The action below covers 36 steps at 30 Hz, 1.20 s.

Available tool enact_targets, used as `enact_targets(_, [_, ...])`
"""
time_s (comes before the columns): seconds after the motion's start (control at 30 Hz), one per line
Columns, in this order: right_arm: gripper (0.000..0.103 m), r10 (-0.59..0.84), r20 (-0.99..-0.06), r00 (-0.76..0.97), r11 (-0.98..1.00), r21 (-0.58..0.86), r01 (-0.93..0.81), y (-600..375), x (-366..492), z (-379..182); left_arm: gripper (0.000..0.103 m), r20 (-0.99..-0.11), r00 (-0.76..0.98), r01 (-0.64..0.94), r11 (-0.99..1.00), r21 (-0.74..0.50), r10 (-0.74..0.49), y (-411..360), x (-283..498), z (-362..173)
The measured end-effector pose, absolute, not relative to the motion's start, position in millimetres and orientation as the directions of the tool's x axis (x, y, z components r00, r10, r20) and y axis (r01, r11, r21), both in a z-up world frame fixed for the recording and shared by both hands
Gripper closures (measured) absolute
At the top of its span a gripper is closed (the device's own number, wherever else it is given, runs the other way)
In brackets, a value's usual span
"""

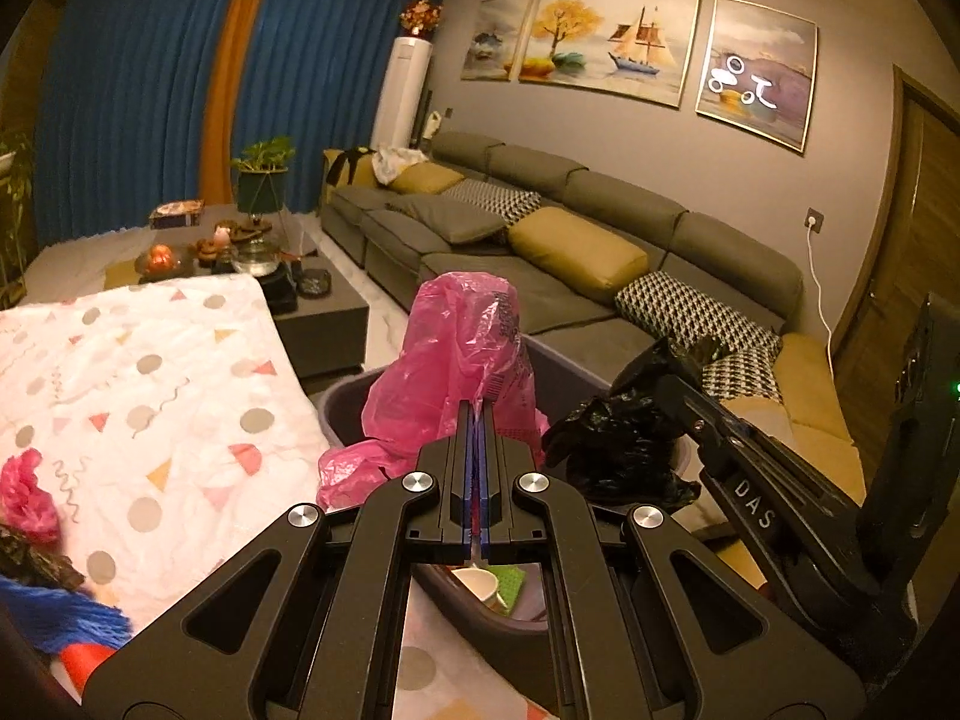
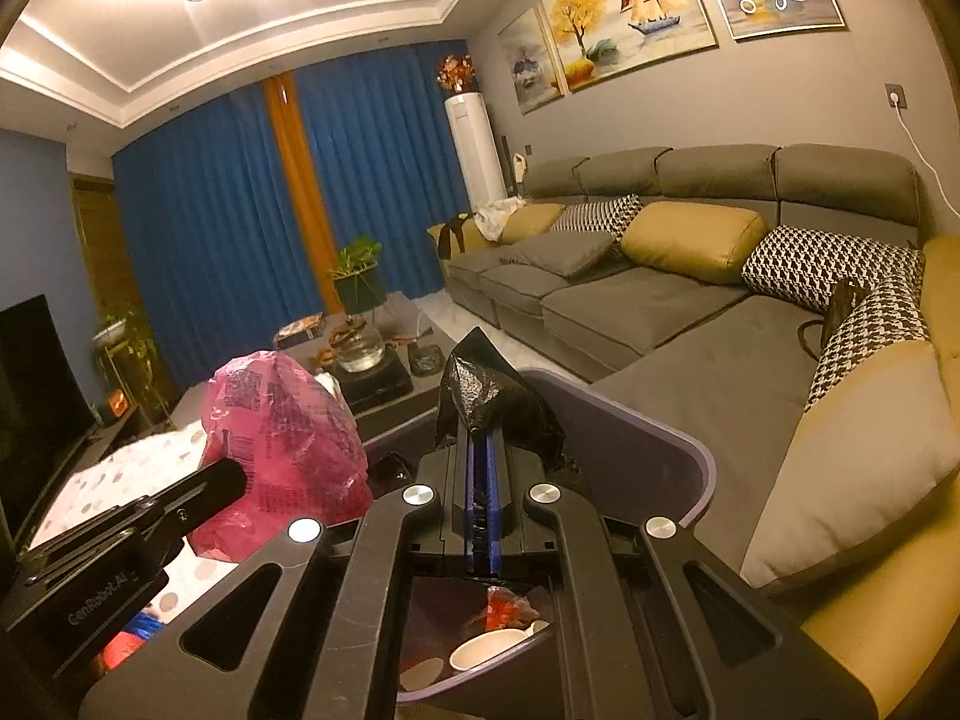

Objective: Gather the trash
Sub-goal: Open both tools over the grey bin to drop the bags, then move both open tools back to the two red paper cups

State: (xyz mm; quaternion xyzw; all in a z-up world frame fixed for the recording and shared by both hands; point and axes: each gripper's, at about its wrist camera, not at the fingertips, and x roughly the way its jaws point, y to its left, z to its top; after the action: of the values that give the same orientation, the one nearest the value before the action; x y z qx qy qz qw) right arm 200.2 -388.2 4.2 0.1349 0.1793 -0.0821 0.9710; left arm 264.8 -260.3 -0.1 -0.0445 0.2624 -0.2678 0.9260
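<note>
My left gripper (image 1: 478,414) is shut on a crumpled pink plastic bag (image 1: 456,360), which hangs over the grey-purple trash bin (image 1: 345,402). My right gripper (image 2: 483,432) is shut on a crumpled black plastic bag (image 2: 486,396), held above the same bin (image 2: 660,450). In the left wrist view the right gripper (image 1: 672,387) reaches in from the right with the black bag (image 1: 624,438). In the right wrist view the left gripper (image 2: 231,477) comes in from the left with the pink bag (image 2: 282,438). Inside the bin lie a white paper cup (image 1: 480,585), something green (image 1: 510,585), white bowls (image 2: 486,648) and red scraps (image 2: 504,606).
A table under a white patterned cloth (image 1: 150,390) stands left of the bin, with pink (image 1: 27,492) and blue (image 1: 66,618) scraps on it. A dark coffee table (image 1: 324,306) with tea things is beyond. A grey sofa with cushions (image 1: 570,246) runs along the right.
</note>
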Motion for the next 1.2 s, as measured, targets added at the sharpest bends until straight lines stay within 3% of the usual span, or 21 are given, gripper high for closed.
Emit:
enact_targets(0.4, [0.098, -0.1, -0.424, 0.9, 0.947, 0.238, 0.218, -391, 215, -7, 0.099, -0.532, 0.645, 0.488, 0.831, -0.266, -0.549, -271, 278, -22])
enact_targets(0.5, [0.098, -0.102, -0.431, 0.896, 0.943, 0.244, 0.225, -394, 215, -10, 0.079, -0.531, 0.649, 0.481, 0.835, -0.269, -0.545, -269, 277, -23])
enact_targets(0.57, [0.098, -0.107, -0.433, 0.895, 0.942, 0.244, 0.231, -395, 215, -10, 0.054, -0.527, 0.656, 0.469, 0.839, -0.275, -0.54, -265, 276, -22])
enact_targets(0.67, [0.097, -0.109, -0.436, 0.893, 0.944, 0.237, 0.231, -394, 215, -11, 0.037, -0.516, 0.678, 0.438, 0.852, -0.286, -0.522, -256, 275, -21])
enact_targets(0.8, [0.073, -0.11, -0.433, 0.895, 0.945, 0.234, 0.229, -389, 214, -11, 0.023, -0.502, 0.717, 0.394, 0.875, -0.28, -0.484, -244, 269, -17])
enact_targets(0.87, [0.068, -0.106, -0.431, 0.896, 0.945, 0.238, 0.226, -389, 213, -12, 0.017, -0.497, 0.731, 0.376, 0.884, -0.278, -0.468, -237, 265, -14])
enact_targets(1.2, [0.045, -0.101, -0.407, 0.908, 0.944, 0.248, 0.216, -374, 188, -9, 0.008, -0.445, 0.814, 0.308, 0.927, -0.216, -0.374, -195, 219, 0])
